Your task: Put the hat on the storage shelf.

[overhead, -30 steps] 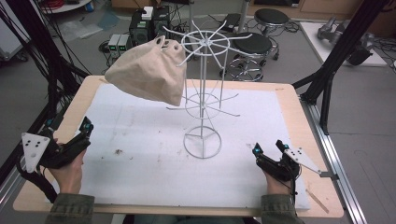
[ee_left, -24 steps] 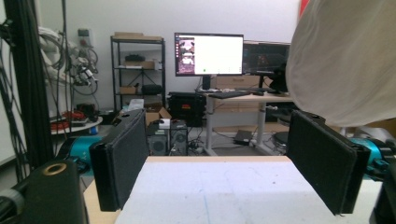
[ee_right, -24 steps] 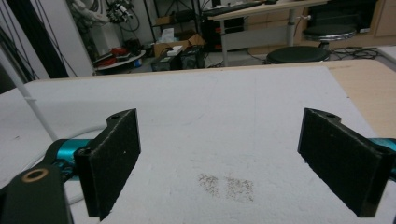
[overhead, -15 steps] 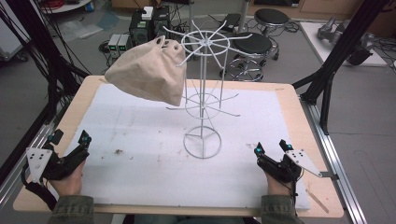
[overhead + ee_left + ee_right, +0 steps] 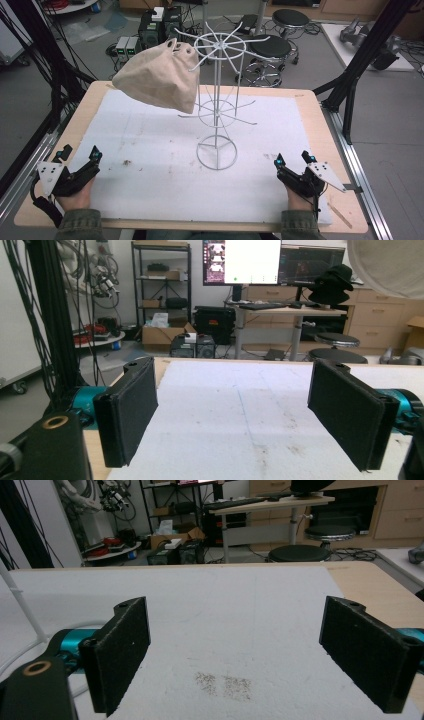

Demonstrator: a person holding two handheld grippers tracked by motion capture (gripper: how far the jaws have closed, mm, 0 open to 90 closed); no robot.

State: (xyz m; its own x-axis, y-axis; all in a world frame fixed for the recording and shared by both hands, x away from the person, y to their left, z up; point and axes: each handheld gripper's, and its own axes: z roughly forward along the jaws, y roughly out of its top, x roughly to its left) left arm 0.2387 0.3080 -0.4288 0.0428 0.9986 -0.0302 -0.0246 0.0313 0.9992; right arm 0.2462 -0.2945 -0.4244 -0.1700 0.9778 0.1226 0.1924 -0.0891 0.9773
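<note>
A beige cloth hat (image 5: 157,79) hangs from a top arm of a white wire rack (image 5: 217,100) that stands mid-table on a white mat (image 5: 150,165); the hat's edge (image 5: 390,265) shows at the upper right of the left gripper view. My left gripper (image 5: 80,154) rests at the table's front left corner, open, with bare mat between its pads (image 5: 129,410). My right gripper (image 5: 291,159) rests at the front right, open as well, nothing between its pads (image 5: 122,650). The rack's base ring (image 5: 20,630) curves in at the left of the right gripper view.
The wooden table (image 5: 312,107) has metal rails along both sides. Black frame posts (image 5: 360,55) rise at the right and left. Stools (image 5: 270,47), boxes and cables stand on the floor behind. Dark specks (image 5: 222,684) mark the mat near my right gripper.
My left gripper has drawn back toward the table's front left corner. The right gripper, the hat and the rack have stayed put.
</note>
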